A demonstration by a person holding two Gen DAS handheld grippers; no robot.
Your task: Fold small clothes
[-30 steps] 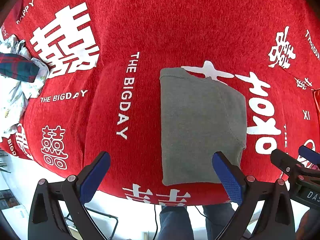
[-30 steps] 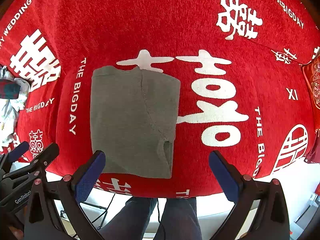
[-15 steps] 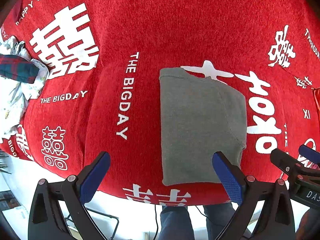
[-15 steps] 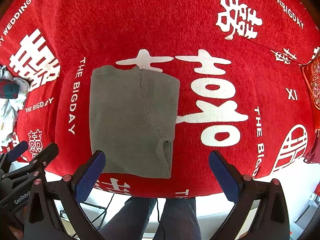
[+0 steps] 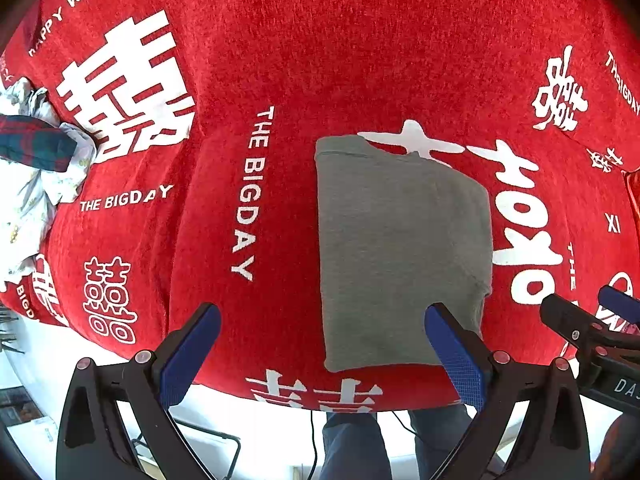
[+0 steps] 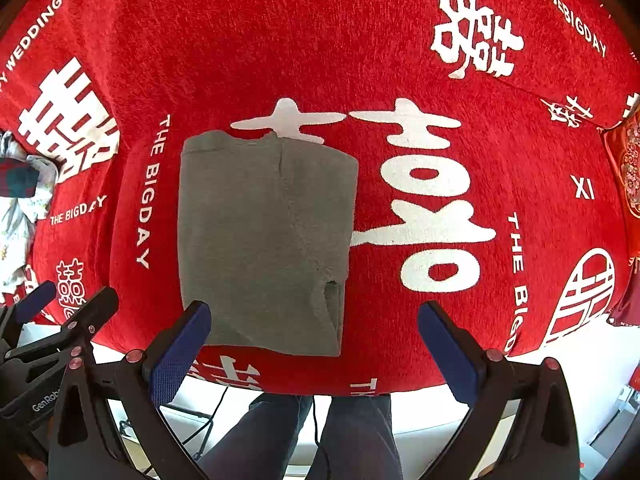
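The left gripper (image 5: 320, 354) hangs over the near edge of the table (image 5: 360, 60), jaws spread wide and empty. The right gripper (image 6: 316, 350) hangs beside it, jaws likewise spread and empty. The folded grey garment (image 6: 260, 240) lies flat on the red printed cloth (image 6: 320, 40), at the table's near edge, apart from both grippers. A pile of unfolded clothes (image 5: 28, 168) sits well left of the garment.

Plain grey sweater (image 5: 404, 248), my red cloth (image 5: 320, 60) printed with white characters and lettering, blue pads (image 6: 180, 354) on my black claws, dark plaid garment (image 5: 32, 148).
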